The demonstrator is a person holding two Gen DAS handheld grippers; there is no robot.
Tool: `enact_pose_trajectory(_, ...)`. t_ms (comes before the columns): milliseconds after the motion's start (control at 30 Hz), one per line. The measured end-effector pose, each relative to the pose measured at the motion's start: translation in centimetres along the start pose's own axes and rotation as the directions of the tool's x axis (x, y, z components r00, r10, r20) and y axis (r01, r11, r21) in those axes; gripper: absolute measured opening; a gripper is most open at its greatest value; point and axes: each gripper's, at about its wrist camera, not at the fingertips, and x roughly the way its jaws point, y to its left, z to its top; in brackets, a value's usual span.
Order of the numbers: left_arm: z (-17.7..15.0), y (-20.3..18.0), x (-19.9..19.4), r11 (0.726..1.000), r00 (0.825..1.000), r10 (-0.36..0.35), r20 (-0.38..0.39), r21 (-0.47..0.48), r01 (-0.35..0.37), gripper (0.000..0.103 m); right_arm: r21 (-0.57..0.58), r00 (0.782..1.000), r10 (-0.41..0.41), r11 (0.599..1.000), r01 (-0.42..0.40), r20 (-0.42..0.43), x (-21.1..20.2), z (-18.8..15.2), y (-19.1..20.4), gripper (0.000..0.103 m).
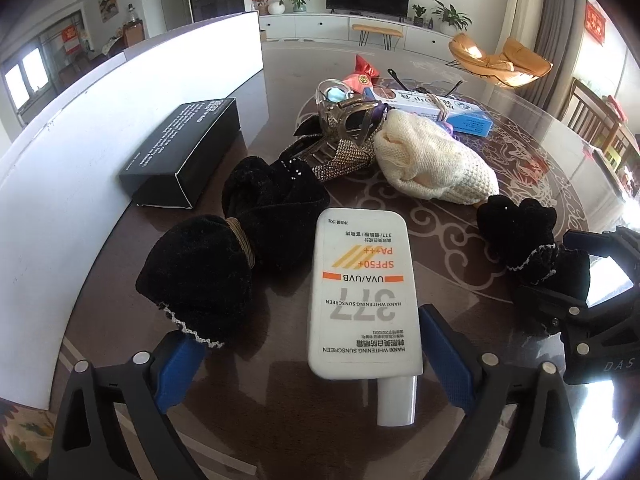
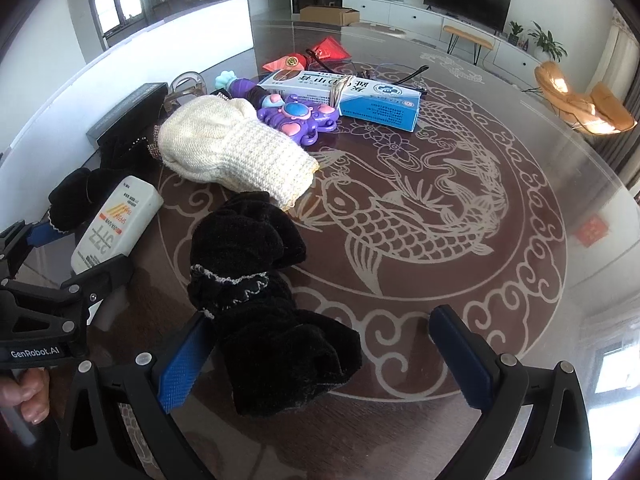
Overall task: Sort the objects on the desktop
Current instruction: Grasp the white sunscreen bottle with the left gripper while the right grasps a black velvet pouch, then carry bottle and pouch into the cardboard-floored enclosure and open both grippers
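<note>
A white sunscreen bottle [image 1: 360,292] lies cap-first between the fingers of my left gripper [image 1: 312,356]. The right pad [image 1: 444,352] is at its edge, the left pad stands well clear, and the jaws are open. A black velvet pouch [image 1: 200,276] sits just left of it. My right gripper [image 2: 320,344] is open over another black velvet piece [image 2: 260,292], which lies against the left pad [image 2: 184,356] only. Behind lie a cream knitted item [image 2: 232,152], a purple toy [image 2: 296,116] and a blue-white box [image 2: 352,96].
A black box [image 1: 188,152] lies at the left by a white curved panel [image 1: 120,120]. A rhinestone hair clip [image 1: 340,148], a red packet [image 2: 320,54] and glasses [image 2: 400,76] sit further back. The round glass table [image 2: 460,240] shows a fish pattern.
</note>
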Motion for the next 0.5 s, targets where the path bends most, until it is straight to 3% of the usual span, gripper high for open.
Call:
enact_pose_trajectory(33, -0.1, -0.2, -0.5, 1.0, 1.0, -0.011, 0.013, 0.017, 0.011, 0.053, -0.011, 1.0, 0.009, 1.0, -0.009, -0.003, -0.1, 0.1, 0.1, 0.103)
enact_pose_trajectory(167, -0.6, 0.5, -1.5, 0.986, 0.986, -0.167, 0.017, -0.024, 0.168, 0.052, -0.107, 0.999, 0.029, 0.994, -0.028, 0.013, -0.5, 0.7, 2.2, 0.101)
enact_pose_trajectory(200, -0.7, 0.9, -1.9, 0.978, 0.978, -0.206, 0.023, -0.04, 0.207, 0.052, -0.143, 1.0, 0.019, 0.99, -0.017, 0.013, -0.5, 0.7, 2.8, 0.084)
enact_pose_trajectory(233, -0.9, 1.2, -2.5, 0.97, 0.971, -0.236, 0.04, -0.052, 0.238, 0.052, -0.154, 0.998, 0.056, 0.987, -0.053, 0.015, -0.8, 0.7, 3.2, 0.055)
enact_pose_trajectory(267, -1.0, 1.5, -3.2, 0.963, 0.964, -0.26, 0.061, -0.058, 0.264, 0.052, -0.154, 0.998, 0.058, 0.986, -0.057, 0.002, -1.0, 0.8, 3.4, 0.039)
enact_pose_trajectory(367, -1.3, 2.3, -5.1, 0.933, 0.932, -0.341, 0.121, -0.073, 0.351, 0.052, -0.173, 0.999, 0.031, 0.985, -0.026, 0.025, -2.6, 0.3, 3.5, 0.036)
enact_pose_trajectory(500, -1.8, 2.8, -6.4, 0.906, 0.904, -0.397, 0.156, -0.089, 0.414, 0.052, -0.169, 0.999, 0.013, 0.986, -0.005, 0.044, -4.8, -0.6, 2.7, 0.036)
